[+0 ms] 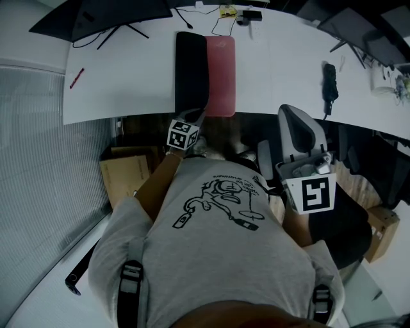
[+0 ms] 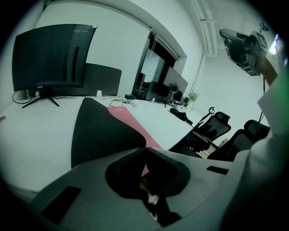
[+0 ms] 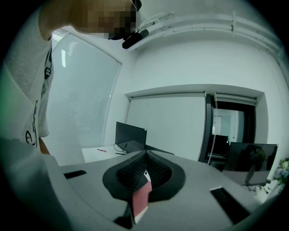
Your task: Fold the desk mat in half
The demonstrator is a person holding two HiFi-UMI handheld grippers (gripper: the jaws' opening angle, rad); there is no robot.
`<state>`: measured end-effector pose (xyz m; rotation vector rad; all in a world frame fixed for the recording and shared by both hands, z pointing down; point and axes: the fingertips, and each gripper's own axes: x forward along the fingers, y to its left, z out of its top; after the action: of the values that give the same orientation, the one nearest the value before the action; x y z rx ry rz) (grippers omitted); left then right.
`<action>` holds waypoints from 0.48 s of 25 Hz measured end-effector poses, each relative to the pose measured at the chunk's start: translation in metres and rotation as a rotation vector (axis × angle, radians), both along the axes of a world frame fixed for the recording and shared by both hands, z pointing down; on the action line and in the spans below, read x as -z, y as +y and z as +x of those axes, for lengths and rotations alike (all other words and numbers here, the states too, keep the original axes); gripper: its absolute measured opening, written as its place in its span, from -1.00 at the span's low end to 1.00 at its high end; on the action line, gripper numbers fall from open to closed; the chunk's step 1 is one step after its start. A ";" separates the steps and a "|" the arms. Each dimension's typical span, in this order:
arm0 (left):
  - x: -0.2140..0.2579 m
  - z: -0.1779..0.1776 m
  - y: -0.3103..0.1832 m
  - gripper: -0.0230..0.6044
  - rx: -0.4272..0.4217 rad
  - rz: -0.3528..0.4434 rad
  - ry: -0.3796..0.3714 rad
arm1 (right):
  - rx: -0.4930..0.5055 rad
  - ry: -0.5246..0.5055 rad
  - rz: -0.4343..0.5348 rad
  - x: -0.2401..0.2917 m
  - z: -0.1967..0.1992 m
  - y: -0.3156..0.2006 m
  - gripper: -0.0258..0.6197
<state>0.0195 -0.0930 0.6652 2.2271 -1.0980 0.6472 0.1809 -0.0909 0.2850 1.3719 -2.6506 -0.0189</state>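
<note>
Between left tongs (image 2: 145, 150), desk mat (image 2: 97, 131) edge

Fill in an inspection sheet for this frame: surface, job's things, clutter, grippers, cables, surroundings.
Surface: white desk with a curved near edge.
Job's things: mat lies lengthwise; black underside turned up on its left part, pink face showing on the right.
Clutter: red pen at left; black handheld thing at right; monitor at the far edge.
Grippers: left gripper shut on the mat's near edge; right gripper shut, held away from the desk, with a small red-and-white scrap low between its jaws that cannot be identified.
Cables: black cable by the monitor; thin cable beyond the mat.
Surroundings: office chair, cardboard box, window blinds.
</note>
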 end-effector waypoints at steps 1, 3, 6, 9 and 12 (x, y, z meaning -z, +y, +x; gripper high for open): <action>0.000 0.002 0.000 -0.82 -0.003 -0.001 0.000 | -0.001 0.000 0.000 0.000 0.001 0.000 -0.90; 0.000 0.005 0.000 -0.82 -0.010 -0.002 -0.002 | -0.002 -0.001 -0.001 -0.001 0.003 0.000 -0.90; 0.000 0.009 0.000 -0.82 -0.019 -0.002 -0.005 | -0.006 -0.007 0.000 0.000 0.005 0.001 -0.90; 0.000 0.013 -0.001 -0.82 -0.025 -0.002 -0.006 | -0.008 -0.007 0.000 0.000 0.009 0.002 -0.90; 0.000 0.019 -0.002 -0.82 -0.030 -0.002 -0.009 | -0.013 -0.007 -0.004 -0.001 0.014 0.003 -0.90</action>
<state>0.0383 -0.0947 0.6655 2.2450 -1.0698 0.6707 0.1949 -0.0880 0.2860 1.3900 -2.6464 -0.0069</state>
